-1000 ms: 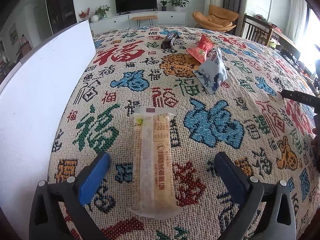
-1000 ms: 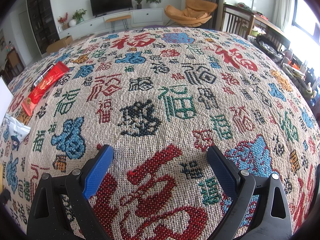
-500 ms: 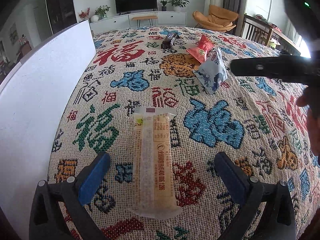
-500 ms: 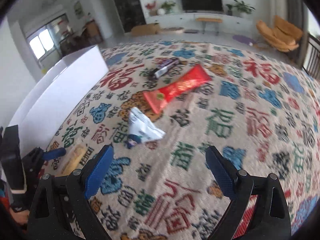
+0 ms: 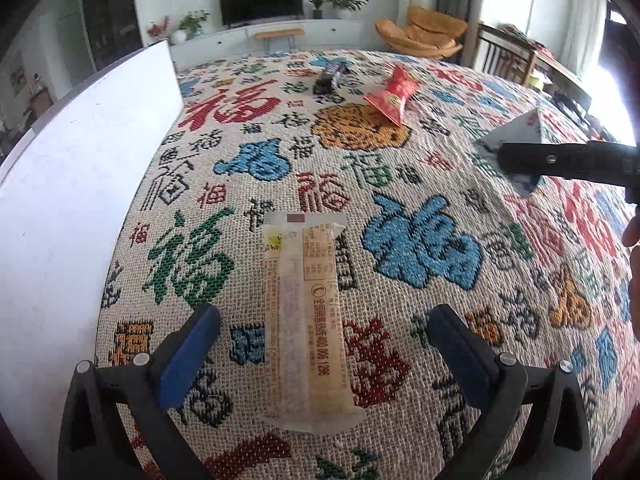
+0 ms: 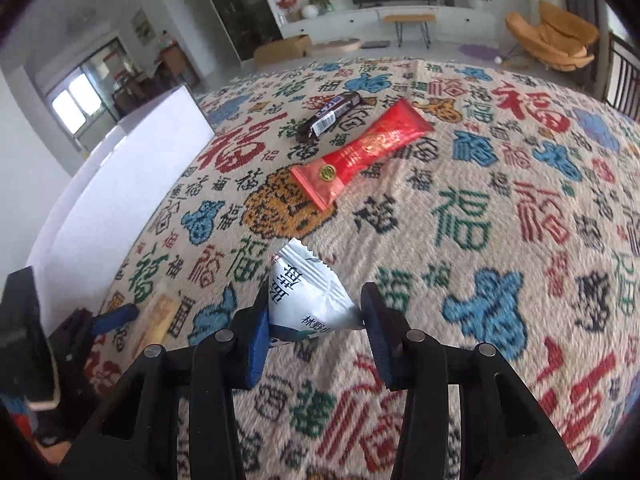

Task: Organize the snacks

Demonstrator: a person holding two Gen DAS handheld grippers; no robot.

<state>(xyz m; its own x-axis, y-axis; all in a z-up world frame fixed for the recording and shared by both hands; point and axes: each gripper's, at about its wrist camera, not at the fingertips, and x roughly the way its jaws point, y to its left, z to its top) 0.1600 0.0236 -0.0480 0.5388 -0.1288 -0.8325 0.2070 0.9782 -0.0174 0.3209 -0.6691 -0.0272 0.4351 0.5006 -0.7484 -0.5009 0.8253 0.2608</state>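
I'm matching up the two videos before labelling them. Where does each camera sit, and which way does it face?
Left wrist: on the left gripper, angled down at a beige snack bar between its open fingers; the right gripper and a bit of hand show at the right edge.
Right wrist: on the right gripper, angled down, its jaws closing on a white pouch; the left gripper shows lower left.
Shared: patterned cloth, red packet, dark bar, white box, TV wall.

Coarse woven cloth (image 5: 360,152), glossy wrappers (image 6: 360,152)
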